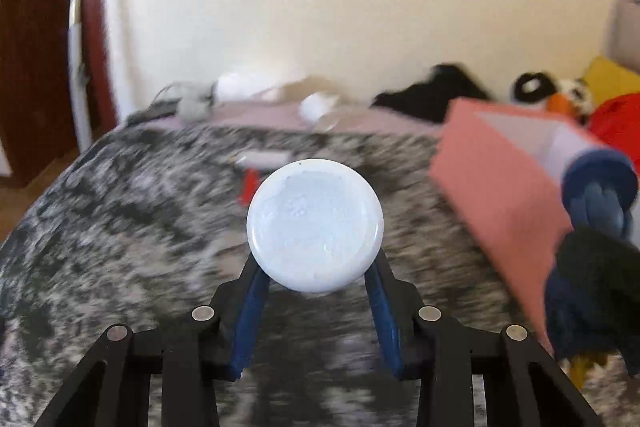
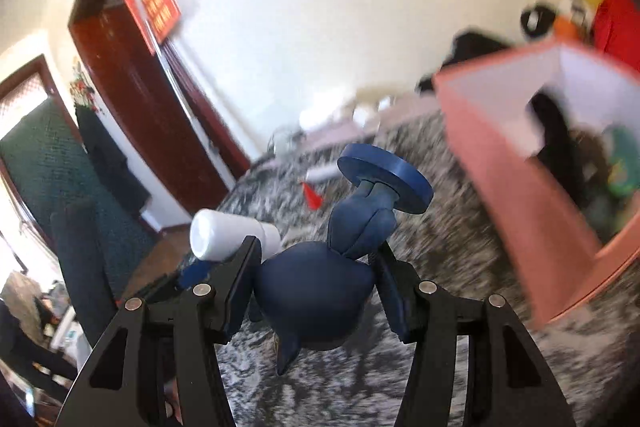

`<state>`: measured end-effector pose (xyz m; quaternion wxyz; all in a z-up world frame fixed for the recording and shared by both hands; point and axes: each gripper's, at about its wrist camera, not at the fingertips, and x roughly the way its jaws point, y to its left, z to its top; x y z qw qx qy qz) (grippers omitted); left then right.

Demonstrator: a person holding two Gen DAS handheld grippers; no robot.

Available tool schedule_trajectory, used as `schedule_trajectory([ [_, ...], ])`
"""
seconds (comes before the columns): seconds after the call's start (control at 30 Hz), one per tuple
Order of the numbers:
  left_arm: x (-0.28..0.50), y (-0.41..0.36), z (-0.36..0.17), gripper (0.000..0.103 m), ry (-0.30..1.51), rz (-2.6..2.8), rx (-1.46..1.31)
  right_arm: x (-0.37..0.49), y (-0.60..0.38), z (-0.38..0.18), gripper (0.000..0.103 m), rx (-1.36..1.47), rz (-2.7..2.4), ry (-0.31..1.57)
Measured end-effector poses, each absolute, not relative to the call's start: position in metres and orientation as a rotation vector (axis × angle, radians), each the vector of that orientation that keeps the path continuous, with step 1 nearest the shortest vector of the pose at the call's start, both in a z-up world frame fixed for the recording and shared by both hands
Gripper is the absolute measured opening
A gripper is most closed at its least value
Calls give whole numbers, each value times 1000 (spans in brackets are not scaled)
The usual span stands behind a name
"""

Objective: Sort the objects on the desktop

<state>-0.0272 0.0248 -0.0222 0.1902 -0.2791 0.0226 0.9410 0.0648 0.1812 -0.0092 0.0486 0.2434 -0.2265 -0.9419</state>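
Seen from the left wrist: left gripper (image 1: 316,279) clamps a white round plastic bottle (image 1: 315,225), base outward, above a grey-and-black mottled worktop (image 1: 120,227); open pink cardboard box (image 1: 500,179) to the right. Seen from the right wrist: right gripper (image 2: 316,267) grips a dark blue plastic figurine on a round disc base (image 2: 320,291), held near the pink box.

Left gripper (image 1: 316,267) pointing slightly downward, jaws clamping a white bottle (image 1: 315,225), right gripper (image 2: 316,267) angling down, gripping a blue figurine (image 2: 320,291)
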Motion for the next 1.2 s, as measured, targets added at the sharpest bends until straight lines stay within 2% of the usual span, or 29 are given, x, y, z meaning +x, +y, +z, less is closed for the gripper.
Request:
schedule_trajectory([
  [0.2,2,68,21,41,131,2605,-555,106,209,18,59,607,-3068,-555],
  [0.33,0,96,31,39,109,2574,-532,127,236,26,59,571,-3218,-458],
  [0.37,-2,104,32,30,97,2563,-537,132,245,27,59,567,-3251,-443],
  [0.4,-3,111,33,12,85,2552,-543,133,252,26,59,568,-3275,-436],
  [0.43,-4,119,34,0,74,2541,-548,135,261,25,59,573,-3300,-432],
  [0.77,12,208,30,0,152,2407,-496,140,337,8,59,653,-3376,-617],
  [0.9,5,209,23,0,125,2396,-550,137,348,7,59,632,-3385,-620],
  [1.13,-27,178,4,1,25,2472,-708,129,364,1,59,635,-3330,-768],
  [1.17,-37,170,-5,6,15,2508,-763,130,364,1,59,634,-3332,-764],
  [1.2,-46,165,-14,20,15,2536,-821,131,363,1,59,628,-3332,-765],
])
